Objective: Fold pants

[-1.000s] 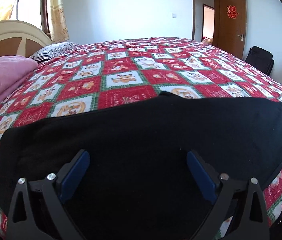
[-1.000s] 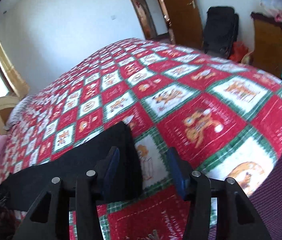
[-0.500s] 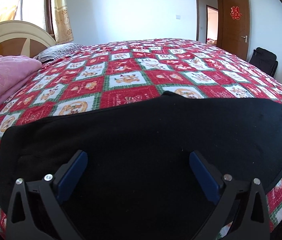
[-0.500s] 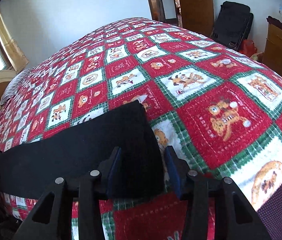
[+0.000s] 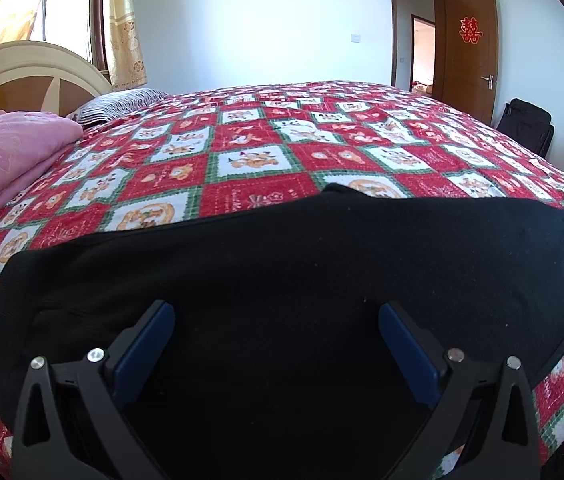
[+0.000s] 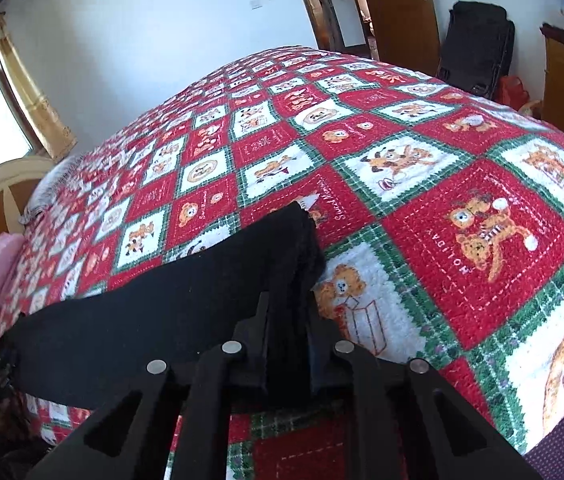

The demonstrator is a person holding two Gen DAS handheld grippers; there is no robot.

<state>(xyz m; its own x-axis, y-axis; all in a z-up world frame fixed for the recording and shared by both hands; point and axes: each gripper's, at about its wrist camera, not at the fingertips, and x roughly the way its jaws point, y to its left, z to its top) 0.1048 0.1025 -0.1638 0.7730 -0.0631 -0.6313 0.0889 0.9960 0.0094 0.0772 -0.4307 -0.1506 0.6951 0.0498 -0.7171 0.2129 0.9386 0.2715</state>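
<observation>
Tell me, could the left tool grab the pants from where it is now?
Probably yes. The left tool hovers open right over the black pants, nothing between them, so it need only drop and close. The right tool already pinches their end.

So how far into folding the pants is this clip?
Early. Done: the black fabric pants lie as one long strip on the red patchwork quilt. In hand: right gripper clamps one end; left gripper is open over the other. Left: the crosswise folds.

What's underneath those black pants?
The black pants lie on a red, white and green checked bedspread, which shows all around them. Whatever lies directly beneath the cloth is covered.
</observation>
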